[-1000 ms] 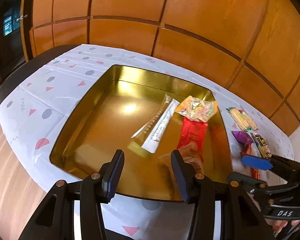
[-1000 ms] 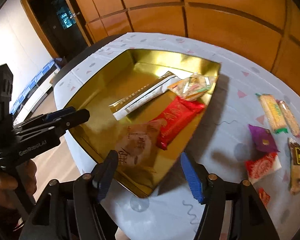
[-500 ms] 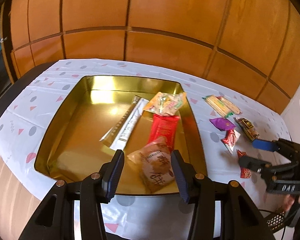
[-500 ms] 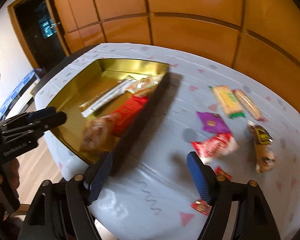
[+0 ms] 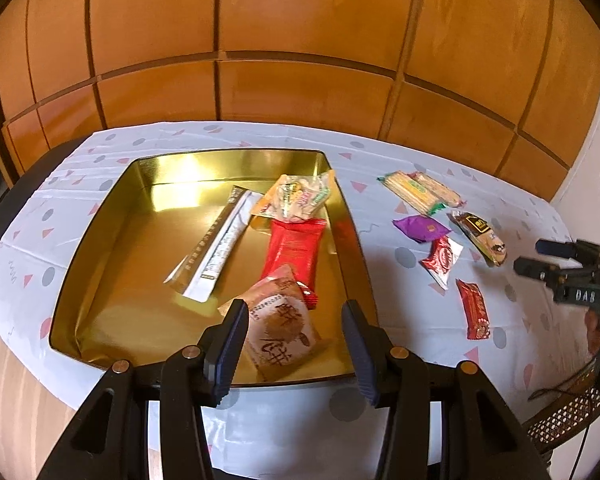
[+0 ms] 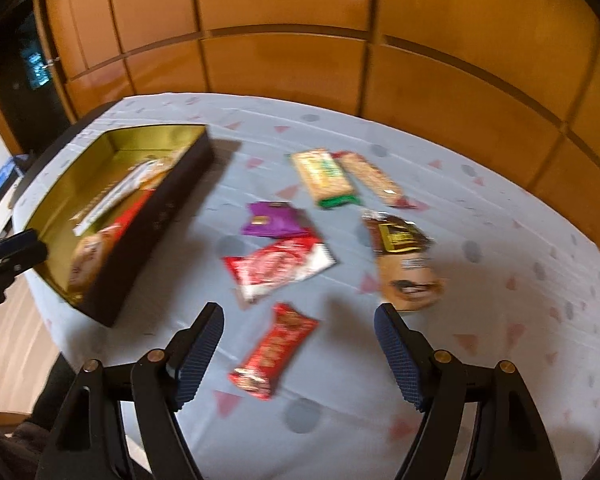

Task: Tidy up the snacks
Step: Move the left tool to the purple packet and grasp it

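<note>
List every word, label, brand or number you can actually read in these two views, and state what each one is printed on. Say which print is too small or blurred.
"DAS": white letters on the right gripper.
Large brown Chinese characters on the tan pastry packet in the gold tin; I cannot read them surely.
Print on the long white sachet, red packet and snacks on the tablecloth: too small or blurred.

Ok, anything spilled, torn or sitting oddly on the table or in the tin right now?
Nothing looks spilled or torn. Four packets lie in the gold tin; the top one leans on its right wall. Six snacks are loose on the tablecloth, including the small red bar nearest the right gripper, whose empty jaws are opening.
</note>
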A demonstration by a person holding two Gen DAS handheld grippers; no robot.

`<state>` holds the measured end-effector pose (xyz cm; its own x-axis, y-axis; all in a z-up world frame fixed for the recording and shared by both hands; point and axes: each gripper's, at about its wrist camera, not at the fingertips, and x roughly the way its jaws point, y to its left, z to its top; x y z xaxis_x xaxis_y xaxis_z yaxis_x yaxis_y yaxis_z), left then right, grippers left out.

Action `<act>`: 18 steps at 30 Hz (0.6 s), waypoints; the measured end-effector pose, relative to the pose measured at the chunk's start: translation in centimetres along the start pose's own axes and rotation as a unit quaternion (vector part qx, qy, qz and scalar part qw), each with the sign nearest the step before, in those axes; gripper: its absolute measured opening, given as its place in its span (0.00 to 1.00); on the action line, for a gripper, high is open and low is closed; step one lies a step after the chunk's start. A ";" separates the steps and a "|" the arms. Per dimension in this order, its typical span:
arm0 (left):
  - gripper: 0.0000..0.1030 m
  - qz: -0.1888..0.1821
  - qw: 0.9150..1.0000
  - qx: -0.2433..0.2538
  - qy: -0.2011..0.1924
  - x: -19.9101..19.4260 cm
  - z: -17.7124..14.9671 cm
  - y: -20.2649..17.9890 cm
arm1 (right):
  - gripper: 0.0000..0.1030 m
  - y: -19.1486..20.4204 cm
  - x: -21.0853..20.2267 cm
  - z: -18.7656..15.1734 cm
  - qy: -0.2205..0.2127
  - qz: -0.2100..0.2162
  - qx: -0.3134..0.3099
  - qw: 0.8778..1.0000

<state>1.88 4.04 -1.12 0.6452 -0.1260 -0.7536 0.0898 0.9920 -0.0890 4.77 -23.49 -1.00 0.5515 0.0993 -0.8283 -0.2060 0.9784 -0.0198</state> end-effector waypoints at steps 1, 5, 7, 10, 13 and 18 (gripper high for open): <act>0.48 -0.002 1.000 0.005 0.000 0.0 0.0 -0.3 | 0.78 -0.7 -0.1 0.0 0.000 -0.008 0.002 1.000; 0.48 -0.023 1.000 0.016 -0.001 0.0 0.4 -1.3 | 0.78 -4.4 0.2 0.1 0.000 -0.036 0.026 0.999; 0.48 -0.034 0.999 0.022 0.001 0.0 0.6 -1.9 | 0.78 -6.5 0.8 -0.1 0.007 -0.047 0.047 0.998; 0.48 -0.049 0.998 0.037 0.007 0.1 1.0 -3.2 | 0.78 -9.6 1.9 -1.0 0.022 -0.045 0.090 0.995; 0.48 -0.061 0.996 0.065 0.015 0.4 1.2 -4.8 | 0.78 -12.0 3.0 -1.9 0.038 -0.044 0.141 0.988; 0.39 -0.093 0.989 0.112 0.029 1.2 2.3 -8.4 | 0.78 -12.1 3.1 -1.7 0.033 -0.034 0.146 0.988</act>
<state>3.66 -4.48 0.20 0.5580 -0.2985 -0.7743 0.3726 0.9238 -0.0876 7.57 -35.31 -4.28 0.4997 0.0298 -0.8657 0.0759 0.9941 0.0781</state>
